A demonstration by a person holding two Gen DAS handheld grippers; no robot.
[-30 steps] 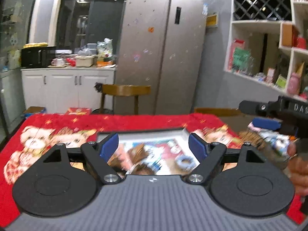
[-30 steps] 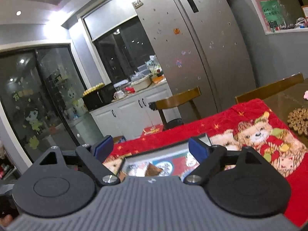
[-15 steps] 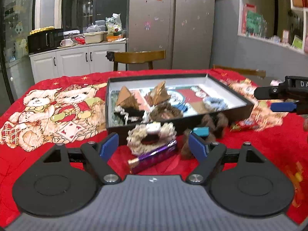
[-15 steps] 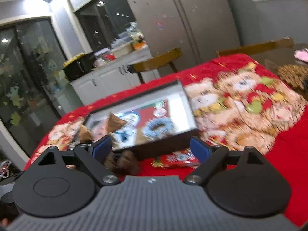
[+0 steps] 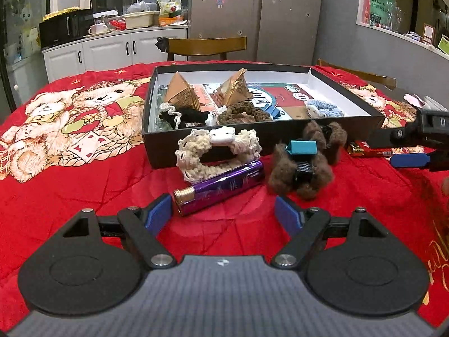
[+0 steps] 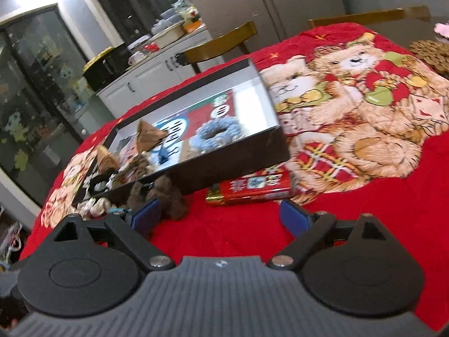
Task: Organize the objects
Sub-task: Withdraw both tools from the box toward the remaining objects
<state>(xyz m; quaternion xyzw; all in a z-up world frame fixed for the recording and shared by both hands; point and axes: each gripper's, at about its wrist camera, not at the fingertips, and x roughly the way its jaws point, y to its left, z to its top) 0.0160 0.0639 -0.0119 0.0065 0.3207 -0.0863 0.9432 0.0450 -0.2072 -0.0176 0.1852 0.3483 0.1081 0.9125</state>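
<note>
A black box [image 5: 280, 133] [image 6: 224, 174] sits on the red bear cloth and holds two gold pyramids, a blue scrunchie [image 6: 217, 133], a brown one and a blue clip. In front of it lie a cream scrunchie [image 5: 216, 151], a purple tube [image 5: 221, 186], a brown furry scrunchie [image 5: 303, 168] with a teal clip [image 5: 303, 147], and a red snack packet [image 6: 252, 186]. My left gripper [image 5: 224, 214] hangs open just short of the tube. My right gripper [image 6: 221, 216] stands open just short of the packet, and shows at the right edge of the left wrist view.
Wooden chairs [image 5: 204, 46] stand behind the table. White cabinets with a microwave line the back left wall, and a grey fridge is behind. A round woven mat [image 6: 432, 53] lies on the bare table at the far right.
Both grippers have come down and tipped forward toward the table. The box and the loose items in front of it have come into view and now sit close. Both stay open.
</note>
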